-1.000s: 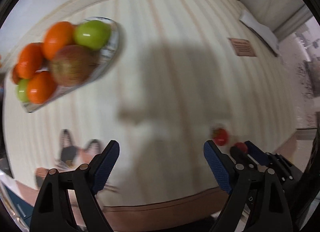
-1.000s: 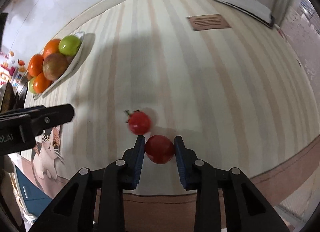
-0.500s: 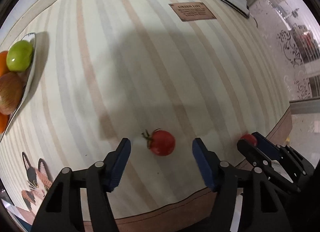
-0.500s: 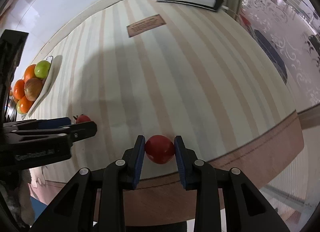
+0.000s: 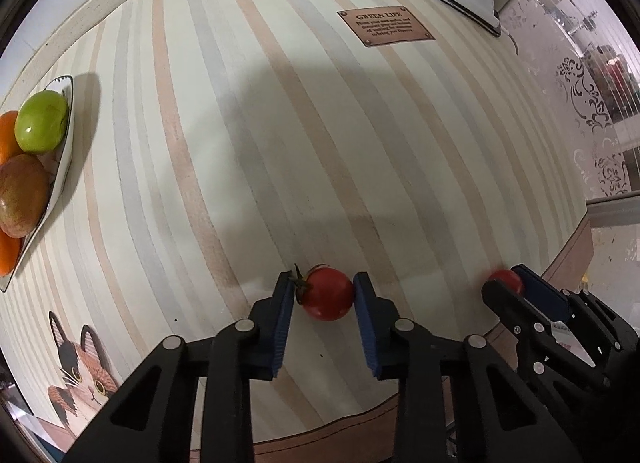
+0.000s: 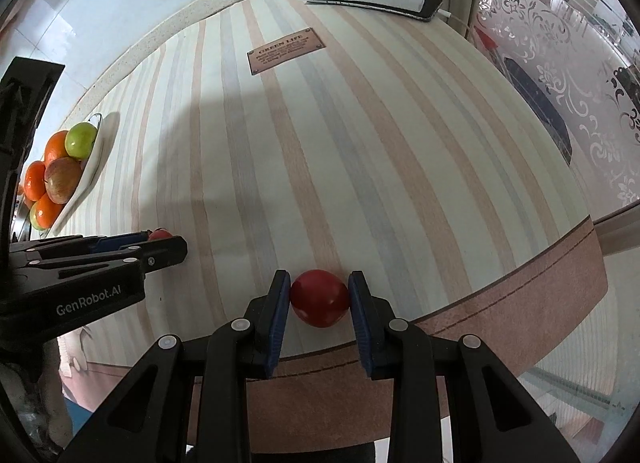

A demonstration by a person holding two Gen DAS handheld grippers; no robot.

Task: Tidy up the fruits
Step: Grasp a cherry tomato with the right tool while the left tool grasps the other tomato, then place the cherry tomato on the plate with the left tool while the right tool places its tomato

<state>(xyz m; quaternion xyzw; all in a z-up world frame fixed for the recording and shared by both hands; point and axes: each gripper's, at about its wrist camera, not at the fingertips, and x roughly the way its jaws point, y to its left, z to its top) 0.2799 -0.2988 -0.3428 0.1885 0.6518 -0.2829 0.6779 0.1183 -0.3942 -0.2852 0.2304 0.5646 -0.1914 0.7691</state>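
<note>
Left wrist view: left gripper (image 5: 325, 295) is clamped on a stemmed tomato (image 5: 328, 294) on the striped cloth (image 5: 280, 143). Right gripper (image 6: 319, 297) pinches a second tomato (image 6: 319, 298) near the table edge. Plate (image 6: 94, 167) of fruit sits far left.

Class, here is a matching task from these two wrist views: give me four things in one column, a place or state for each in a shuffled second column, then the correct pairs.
Things
1. stemmed tomato
2. stemless tomato
3. green apple
4. brown plaque

Places or states
A. piled on the white plate with oranges
B. clamped in the left hand-held gripper
C. lying flat on the striped cloth, far side
D. clamped in the right hand-held gripper

Pairs: 1-B, 2-D, 3-A, 4-C
</note>
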